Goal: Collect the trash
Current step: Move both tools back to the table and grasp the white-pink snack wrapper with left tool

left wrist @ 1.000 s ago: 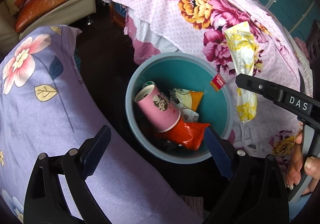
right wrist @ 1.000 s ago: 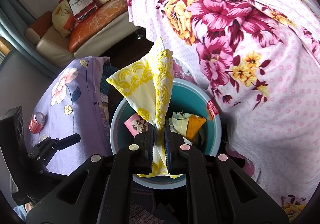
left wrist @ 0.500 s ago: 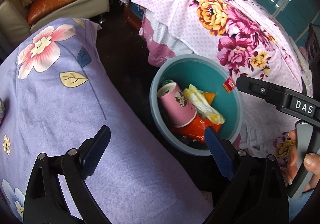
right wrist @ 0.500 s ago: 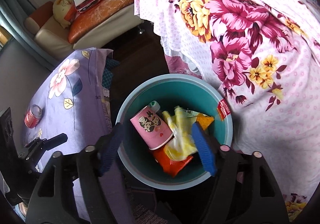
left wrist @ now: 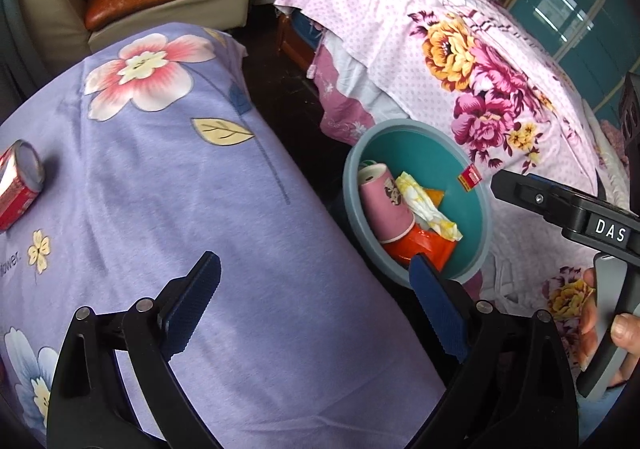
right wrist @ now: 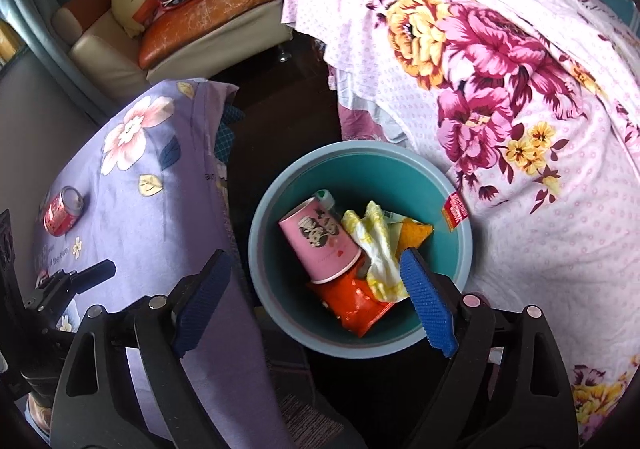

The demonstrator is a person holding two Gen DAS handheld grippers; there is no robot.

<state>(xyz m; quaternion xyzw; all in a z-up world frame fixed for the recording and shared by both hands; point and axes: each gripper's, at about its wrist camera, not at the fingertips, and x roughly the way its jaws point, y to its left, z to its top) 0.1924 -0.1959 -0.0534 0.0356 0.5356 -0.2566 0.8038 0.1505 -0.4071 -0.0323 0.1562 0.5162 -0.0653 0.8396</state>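
My right tool (right wrist: pixel 316 305) opening empty above the round teal plastic bin (right wrist: pixel 460 269), I judge the dented red drink can (right wrist: pixel 63 211) next, left tool (left wrist: pixel 316 309) wide.

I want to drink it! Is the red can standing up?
No, tipped over. The red can lies on its side on the purple cloth, its round end facing up toward the camera.

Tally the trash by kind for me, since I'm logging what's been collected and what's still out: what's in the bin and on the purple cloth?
Paper cups: 1, pink cup in the bin
Wrappers: 3, yellow-white wrapper, orange wrapper, red-orange wrapper, all in the bin
Cans: 1, red can on the purple cloth
Total: 5
A white-green item behind the cup is too hidden to count.
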